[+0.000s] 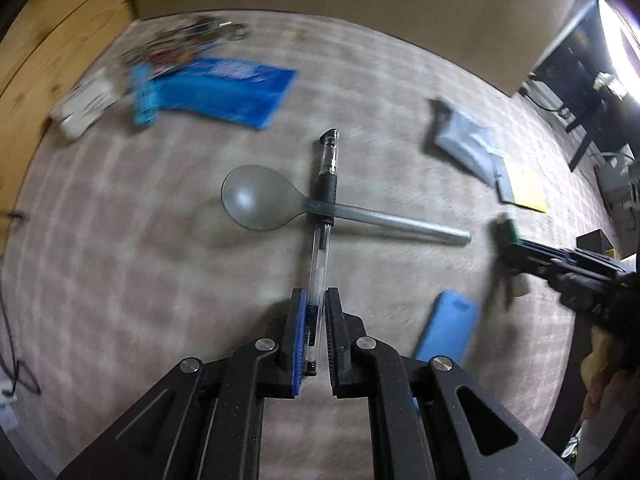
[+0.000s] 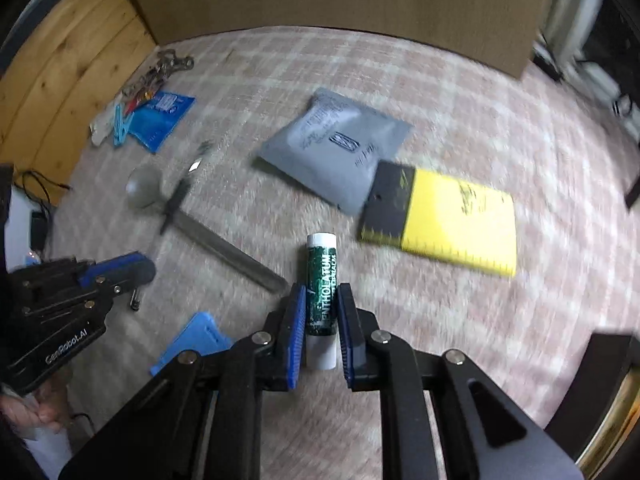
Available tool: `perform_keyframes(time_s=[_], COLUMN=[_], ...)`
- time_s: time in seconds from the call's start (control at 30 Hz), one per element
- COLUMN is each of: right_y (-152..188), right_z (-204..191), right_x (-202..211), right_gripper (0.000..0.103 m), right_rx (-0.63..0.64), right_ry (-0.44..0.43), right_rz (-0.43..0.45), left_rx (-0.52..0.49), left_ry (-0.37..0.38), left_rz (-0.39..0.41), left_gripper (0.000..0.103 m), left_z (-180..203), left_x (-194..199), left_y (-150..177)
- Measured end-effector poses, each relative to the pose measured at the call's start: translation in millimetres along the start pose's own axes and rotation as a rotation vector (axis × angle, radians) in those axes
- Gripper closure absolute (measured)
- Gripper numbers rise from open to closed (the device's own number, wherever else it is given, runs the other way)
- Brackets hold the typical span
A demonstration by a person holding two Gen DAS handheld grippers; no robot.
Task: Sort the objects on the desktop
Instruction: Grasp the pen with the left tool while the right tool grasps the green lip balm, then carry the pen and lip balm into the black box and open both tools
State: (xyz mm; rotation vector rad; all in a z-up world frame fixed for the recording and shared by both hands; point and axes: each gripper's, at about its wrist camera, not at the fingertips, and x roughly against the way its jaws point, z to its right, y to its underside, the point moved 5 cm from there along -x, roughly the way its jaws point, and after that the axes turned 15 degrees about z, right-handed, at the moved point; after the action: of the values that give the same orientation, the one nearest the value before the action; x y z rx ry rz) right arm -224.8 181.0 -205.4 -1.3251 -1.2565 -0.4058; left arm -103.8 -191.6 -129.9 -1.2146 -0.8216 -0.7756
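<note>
Both wrist cameras look down along their fingers, close over the checked tablecloth (image 1: 400, 92); both show the translucent grey plastic spoon (image 1: 256, 200) mid-frame.

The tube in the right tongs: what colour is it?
Dark green label with white lettering on a white tube, clearest in the right wrist view.

One pen (image 1: 325, 184), one spoon (image 1: 280, 208), one lip-balm tube (image 2: 321, 280), two blue packets (image 1: 224, 92), one yellow notepad (image 2: 452, 220).
</note>
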Motion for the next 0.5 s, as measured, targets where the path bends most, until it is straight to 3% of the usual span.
perform_keyframes(time_s=[0.13,0.23,0.5], right_y=[12,19,30], right_z=[11,5,-4], right_x=[16,30,77], right_gripper=[0.087,0.087,0.087], right_rx=[-0.103,-0.134,-0.158], right_ry=[-0.03,-0.057,-0.113], right_rz=[0.022,0.046,0.113], left_rx=[0.077,0.109,0.09], left_ry=[-0.001,0.038,0.129], left_rz=[0.034,0.066,0.111], left_gripper=[0.095,0.095,0.095], left_z=[-30,-33,-11], left_x=[26,49,89], left_y=[7,10,18])
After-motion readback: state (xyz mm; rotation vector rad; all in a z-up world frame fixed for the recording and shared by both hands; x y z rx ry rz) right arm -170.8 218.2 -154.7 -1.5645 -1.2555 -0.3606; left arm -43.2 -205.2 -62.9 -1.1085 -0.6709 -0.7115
